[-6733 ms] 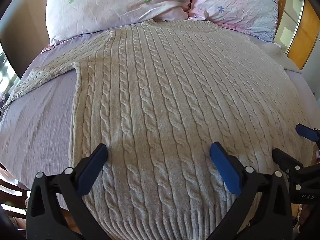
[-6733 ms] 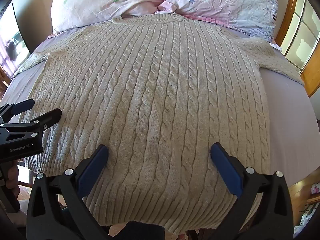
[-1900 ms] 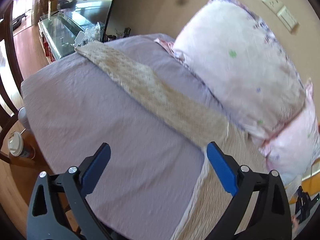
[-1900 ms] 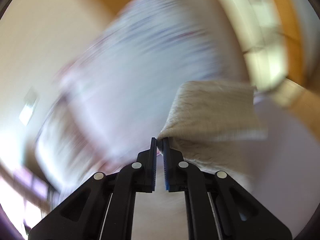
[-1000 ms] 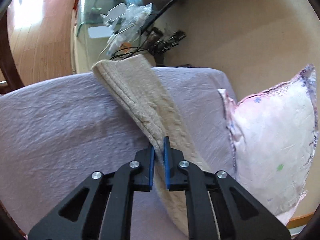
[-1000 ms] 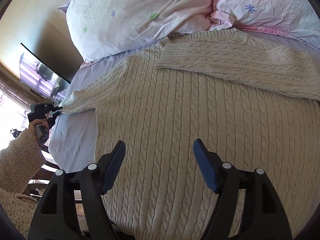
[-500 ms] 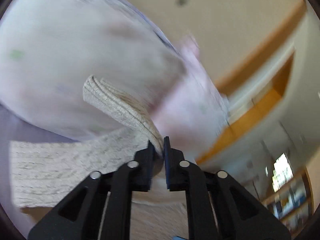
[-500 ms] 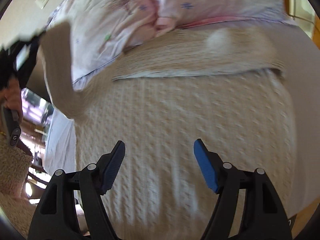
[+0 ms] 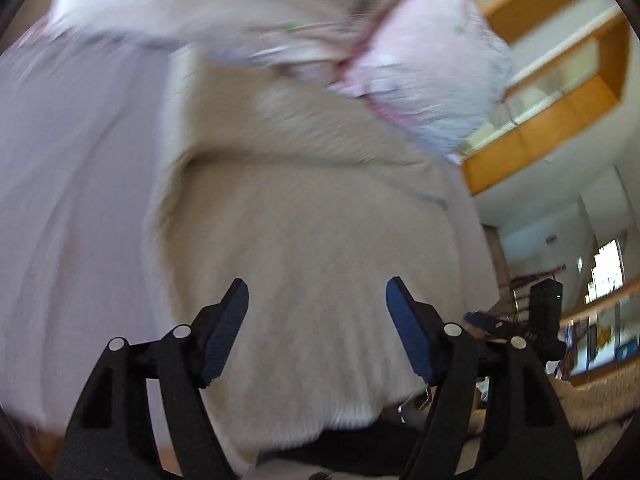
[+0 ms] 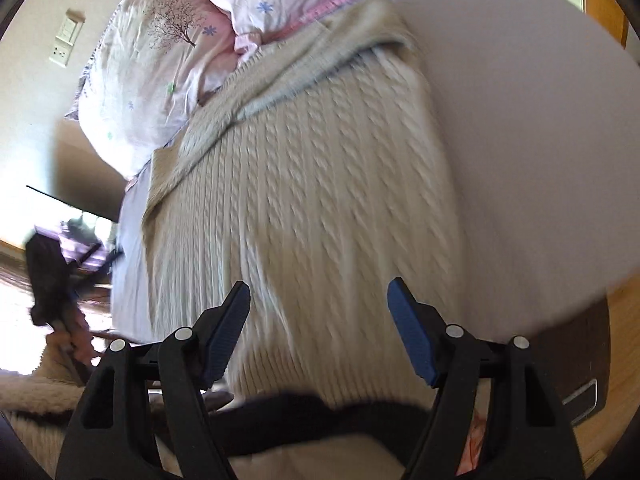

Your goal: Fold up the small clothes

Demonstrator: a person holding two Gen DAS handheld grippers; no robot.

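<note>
A cream cable-knit sweater (image 10: pixel 320 184) lies flat on the bed, both sleeves (image 10: pixel 304 68) folded across its chest near the collar. It also shows, blurred, in the left wrist view (image 9: pixel 312 220). My left gripper (image 9: pixel 316 312) is open and empty above the sweater's lower body. My right gripper (image 10: pixel 318 312) is open and empty above the sweater's hem. The left gripper also shows at the left edge of the right wrist view (image 10: pixel 52 280). The right gripper shows at the right of the left wrist view (image 9: pixel 532 320).
Two floral pillows (image 10: pixel 168 48) lie at the head of the bed (image 10: pixel 520 140), covered in a lilac sheet. A wooden window frame (image 9: pixel 532 120) stands beyond the bed. A dark screen (image 10: pixel 76 204) is at the far left. Wooden floor (image 10: pixel 624 340) lies beside the bed.
My left gripper has opened and let go of the sleeve, which now lies across the chest. Both grippers have swung back toward the hem. The right gripper stays open.
</note>
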